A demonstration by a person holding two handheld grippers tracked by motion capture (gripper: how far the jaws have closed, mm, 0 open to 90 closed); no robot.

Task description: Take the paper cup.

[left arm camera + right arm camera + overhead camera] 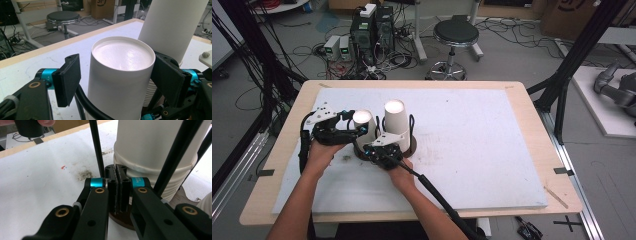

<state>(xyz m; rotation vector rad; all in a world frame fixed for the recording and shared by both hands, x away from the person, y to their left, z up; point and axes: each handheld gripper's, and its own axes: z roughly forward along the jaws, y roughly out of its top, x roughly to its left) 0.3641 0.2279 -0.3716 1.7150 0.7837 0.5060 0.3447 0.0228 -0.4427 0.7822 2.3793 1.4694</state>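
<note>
Two bare forearms entering from the bottom of the high view, angled inward toward a dark rack (411,145) left of centre on the white sheet (472,140) covering the table (532,100).

Left hand (319,152) wrapped under the left gripper (357,131), wrist roughly level, tool pointing right toward the shorter cup stack (363,125). Seen in the left gripper view: jaws on either side of that upturned stack (121,75), near its top; right pad (168,80) against or just beside the wall, left pad (67,80) apart from it with a clear gap. Not yet gripping, jaws partly spread around the stack.

Right hand (402,175) lower and nearer the table edge, knuckles up, holding the right gripper (388,150) aimed away from the person at the rack base. Seen in the right gripper view: pads pressed together (119,192) over the rim of the dark base (122,218), pinching it.

Taller stack (396,120) upright in the rack, just right of the shorter one, both between thin black posts (96,147).
</note>
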